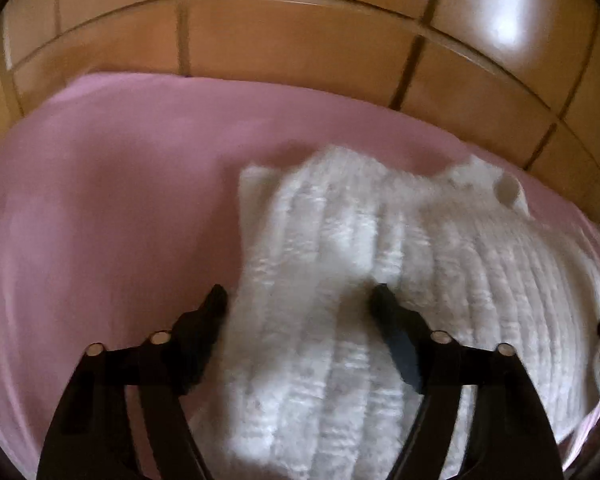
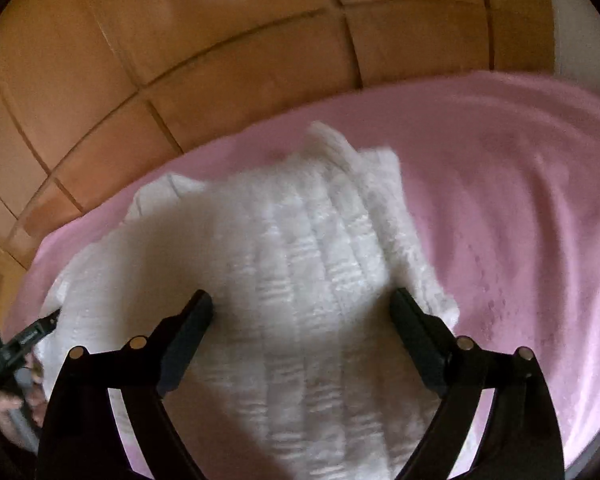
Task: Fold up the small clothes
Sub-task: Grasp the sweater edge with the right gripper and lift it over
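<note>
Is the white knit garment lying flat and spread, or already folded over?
Partly folded: the white knit garment shows a flap layered over its body on the pink sheet.

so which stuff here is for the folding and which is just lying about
For the job:
white knit garment
left claw, open over it
right claw, open over it

Just there:
pink sheet under the garment
tiled floor beyond it
</note>
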